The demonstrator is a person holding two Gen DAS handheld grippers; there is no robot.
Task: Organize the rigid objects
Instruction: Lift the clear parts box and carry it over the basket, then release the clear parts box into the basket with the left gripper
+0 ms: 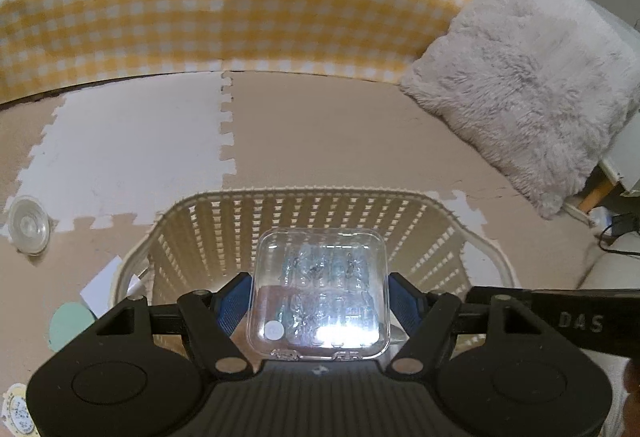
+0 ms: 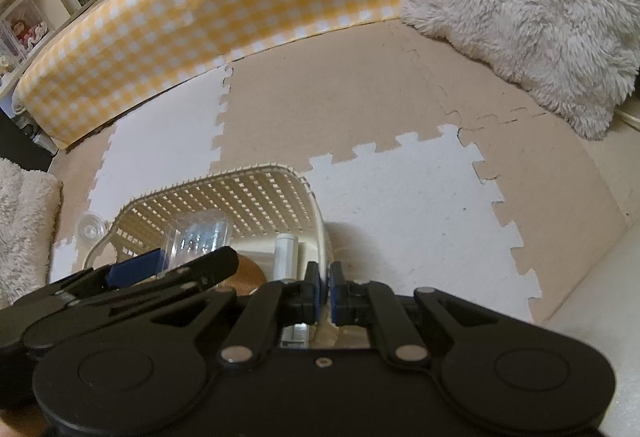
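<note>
The left gripper [image 1: 320,301] squeezes a clear plastic box [image 1: 320,289] between its two blue pads, one pad on each side. The box is held up over the open top of the cream basket [image 1: 304,221], the one with lots of little holes in its walls. The basket sits on the floor mat [image 1: 320,133], which is made of tan and white puzzle pieces. The right gripper [image 2: 324,287] is at the basket's right wall, and its two pads are pressed together with the rim of the wall right there; I cannot tell if they pinch it. Inside the basket, near that wall, stands a white tube [image 2: 286,255]. A small clear cup [image 1: 29,225] lies on the mat to the left of the basket. Far behind are a yellow checked cushion [image 1: 224,9] and, to the right, a fluffy pillow [image 1: 528,85].
</note>
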